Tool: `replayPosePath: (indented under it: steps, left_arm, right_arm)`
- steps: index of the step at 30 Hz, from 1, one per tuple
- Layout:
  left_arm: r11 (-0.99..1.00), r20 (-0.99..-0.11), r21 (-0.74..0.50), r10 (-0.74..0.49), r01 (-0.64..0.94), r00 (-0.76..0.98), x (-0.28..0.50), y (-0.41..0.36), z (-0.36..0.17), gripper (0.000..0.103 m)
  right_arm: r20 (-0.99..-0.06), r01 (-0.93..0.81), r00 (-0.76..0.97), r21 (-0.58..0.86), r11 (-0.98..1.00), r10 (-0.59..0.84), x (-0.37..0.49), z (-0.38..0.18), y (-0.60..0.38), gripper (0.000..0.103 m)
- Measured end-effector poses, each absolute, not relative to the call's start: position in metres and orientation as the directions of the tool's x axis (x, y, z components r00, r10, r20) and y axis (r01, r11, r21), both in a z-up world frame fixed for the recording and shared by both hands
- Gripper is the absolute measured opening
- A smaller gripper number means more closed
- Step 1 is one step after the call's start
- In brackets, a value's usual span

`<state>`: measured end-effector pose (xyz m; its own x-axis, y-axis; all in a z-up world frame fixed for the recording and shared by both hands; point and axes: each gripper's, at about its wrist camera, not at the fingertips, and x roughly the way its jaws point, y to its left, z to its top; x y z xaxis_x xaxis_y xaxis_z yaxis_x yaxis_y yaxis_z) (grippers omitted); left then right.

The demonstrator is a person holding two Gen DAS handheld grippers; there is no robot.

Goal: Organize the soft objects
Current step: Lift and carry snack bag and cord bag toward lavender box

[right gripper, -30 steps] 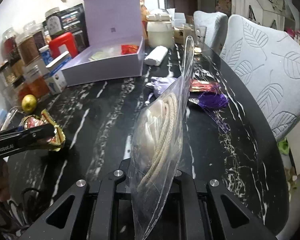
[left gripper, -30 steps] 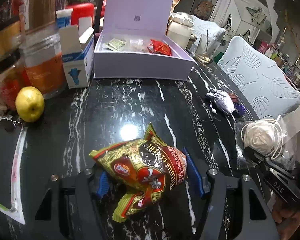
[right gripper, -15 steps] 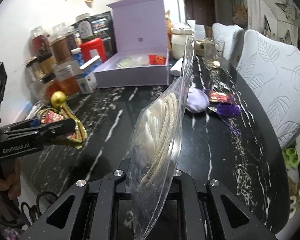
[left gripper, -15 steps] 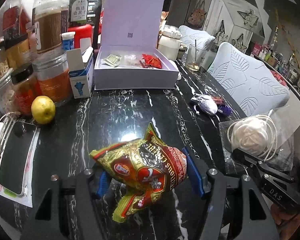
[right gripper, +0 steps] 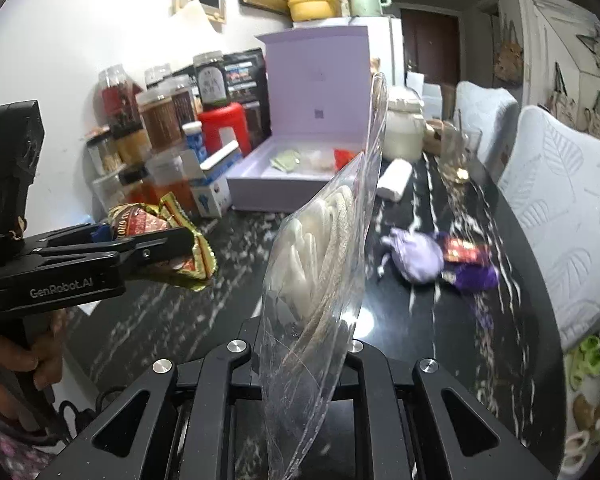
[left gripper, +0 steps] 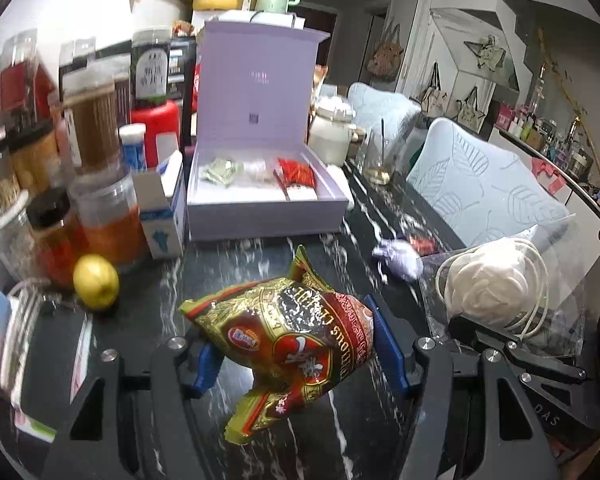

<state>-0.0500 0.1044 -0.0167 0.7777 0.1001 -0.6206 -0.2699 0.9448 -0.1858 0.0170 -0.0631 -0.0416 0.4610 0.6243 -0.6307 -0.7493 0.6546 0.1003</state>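
Grippers aloft above black white-veined marble table.
Left gripper clamps crinkled red-gold foil snack packet; right gripper pinches clear plastic bag of white rope, both short of open lilac box.

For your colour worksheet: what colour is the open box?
Pale lilac box, clearest in the left wrist view.
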Motion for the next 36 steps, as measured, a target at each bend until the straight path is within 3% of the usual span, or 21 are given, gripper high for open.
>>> replayPosePath:
  steps: [21, 36]
  left_arm:
    - [0.952, -0.452, -0.125, 0.195, -0.278, 0.871, 0.011, 0.156, 0.06, 0.064]
    - [0.952, -0.395, -0.128, 0.208, -0.278, 0.895, 0.077, 0.194, 0.083, 0.064]
  right_arm:
    - [-0.499, -0.821, 0.465, 0.066, 0.567, 0.731, 0.077, 0.037, -0.004, 0.015]
    - [-0.439, -0.846, 0.462, 0.042, 0.532, 0.771, 0.141, 0.071, 0.037, 0.015]
